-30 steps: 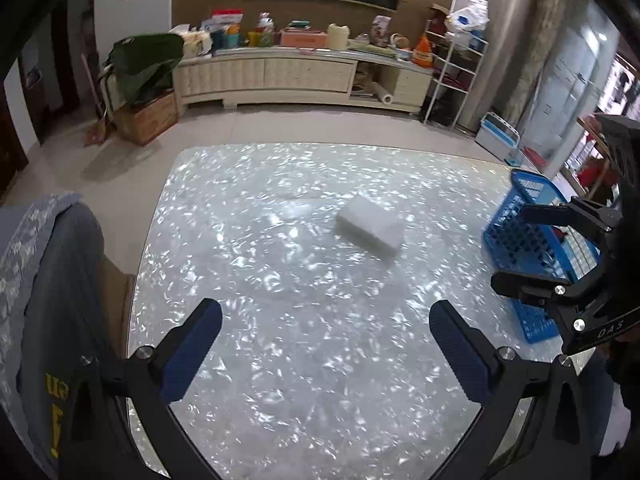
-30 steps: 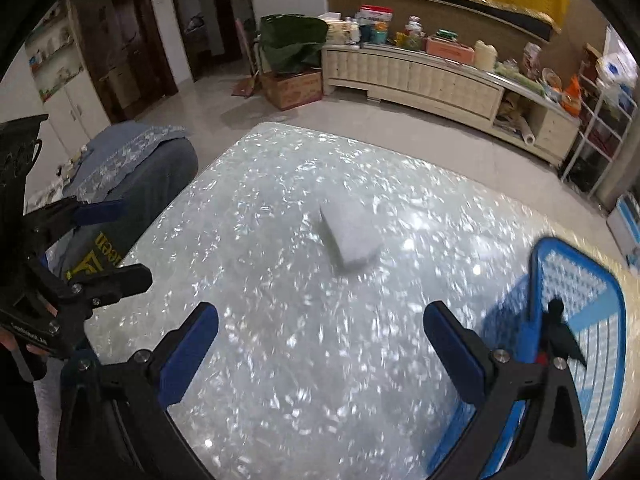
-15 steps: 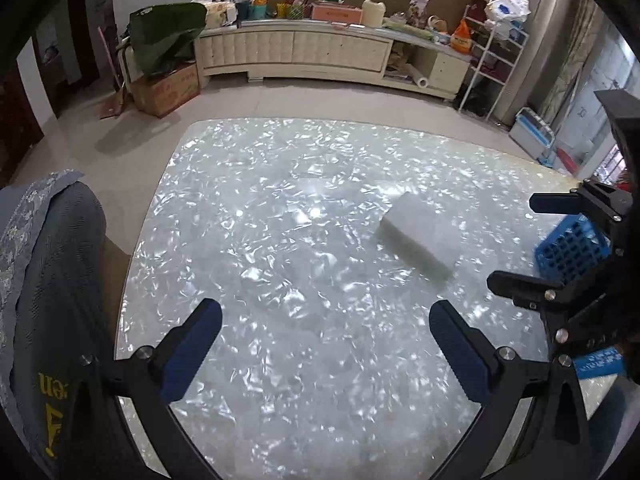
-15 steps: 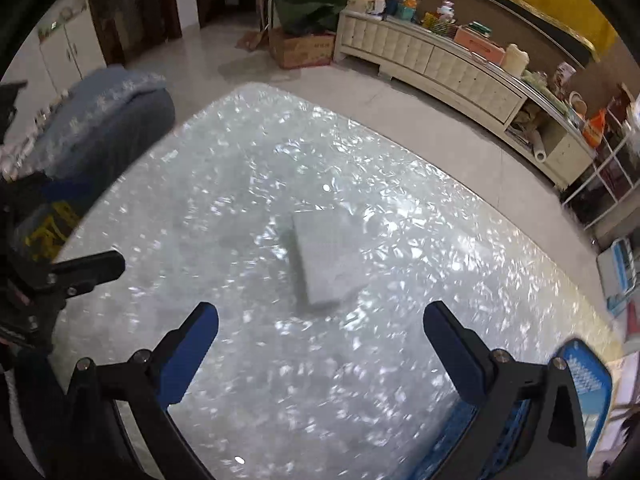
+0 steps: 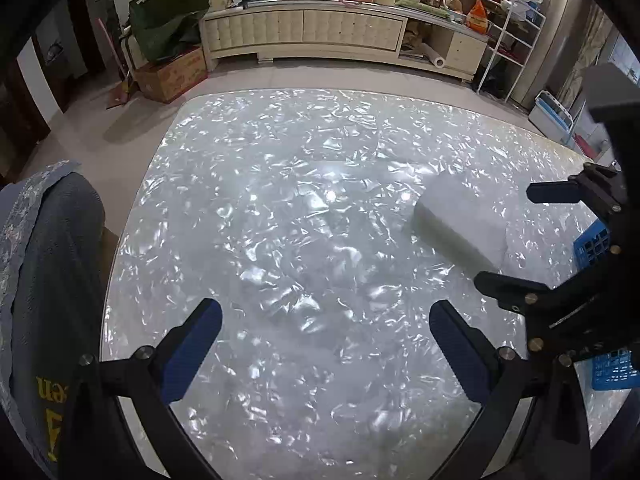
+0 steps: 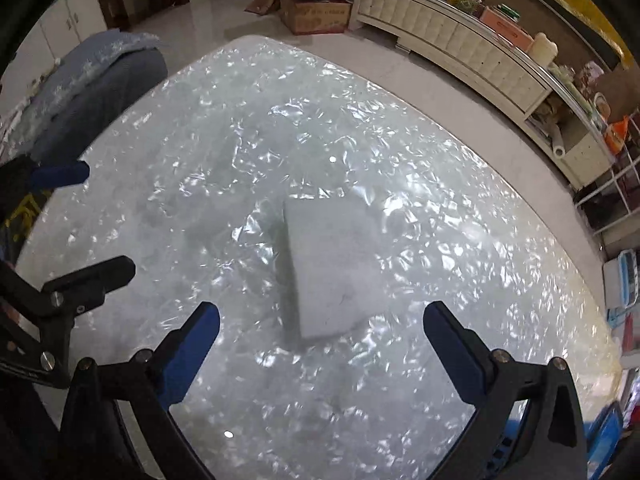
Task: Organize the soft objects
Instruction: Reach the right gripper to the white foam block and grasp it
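A white foam block (image 6: 328,264) lies flat on the shimmering table (image 6: 200,140), its long axis pointing toward the right gripper (image 6: 320,344), whose jaws are spread wide just short of it. The left gripper (image 5: 326,344), also spread, is farther off.

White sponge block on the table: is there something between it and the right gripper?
Nothing visible. The white sponge block lies alone on the shiny table, and the open right gripper faces it with only bare tabletop between.
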The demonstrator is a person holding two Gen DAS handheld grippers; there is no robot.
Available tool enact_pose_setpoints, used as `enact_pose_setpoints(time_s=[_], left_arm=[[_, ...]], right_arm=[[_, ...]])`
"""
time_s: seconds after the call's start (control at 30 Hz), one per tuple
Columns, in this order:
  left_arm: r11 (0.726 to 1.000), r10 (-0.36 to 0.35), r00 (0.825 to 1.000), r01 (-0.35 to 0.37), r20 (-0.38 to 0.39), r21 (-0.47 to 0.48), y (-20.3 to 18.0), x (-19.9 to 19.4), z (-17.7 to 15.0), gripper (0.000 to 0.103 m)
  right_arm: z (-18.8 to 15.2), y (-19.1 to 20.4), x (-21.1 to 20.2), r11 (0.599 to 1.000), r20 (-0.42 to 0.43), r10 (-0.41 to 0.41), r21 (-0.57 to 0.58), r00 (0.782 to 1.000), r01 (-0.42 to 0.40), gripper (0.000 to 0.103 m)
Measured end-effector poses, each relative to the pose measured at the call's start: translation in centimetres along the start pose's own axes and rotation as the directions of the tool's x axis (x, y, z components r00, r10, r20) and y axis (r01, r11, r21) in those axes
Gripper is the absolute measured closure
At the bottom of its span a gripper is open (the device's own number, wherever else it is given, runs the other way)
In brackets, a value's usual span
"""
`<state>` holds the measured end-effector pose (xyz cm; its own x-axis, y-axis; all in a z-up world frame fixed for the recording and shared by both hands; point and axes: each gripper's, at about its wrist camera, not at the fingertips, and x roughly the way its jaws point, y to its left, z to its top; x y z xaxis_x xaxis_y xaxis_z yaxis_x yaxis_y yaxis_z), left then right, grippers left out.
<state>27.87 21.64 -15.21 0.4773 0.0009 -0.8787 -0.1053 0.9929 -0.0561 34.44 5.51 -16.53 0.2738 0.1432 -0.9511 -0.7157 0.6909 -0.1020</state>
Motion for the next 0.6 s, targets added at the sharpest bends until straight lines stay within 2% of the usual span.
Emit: enact_pose_setpoints(time_s=[0.33,0.57,0.6], left_arm=[[1.000,-0.025,1.000,0.025,0.006,0.001,0.5,1.2,-0.1,0.000],[0.999,-0.052,0.998,0.052,0.017,0.006,0.3,1.4,0.1,0.000],[0.998,-0.057,0.998,0.057,0.014,0.005,0.2,1.4,0.1,0.000]], right_arm=[[1.0,0.5,3.3,0.999,-0.034,-0.037,-0.034,0.999,0.036,0.000],[2.0,-1.1,4.8,1.000,-0.066,0.015,0.023,0.998,-0.014,0.000],[2.3,-1.2,5.0,1.000,-0.065,0.019,0.025,0.998,-0.017,0.004]])
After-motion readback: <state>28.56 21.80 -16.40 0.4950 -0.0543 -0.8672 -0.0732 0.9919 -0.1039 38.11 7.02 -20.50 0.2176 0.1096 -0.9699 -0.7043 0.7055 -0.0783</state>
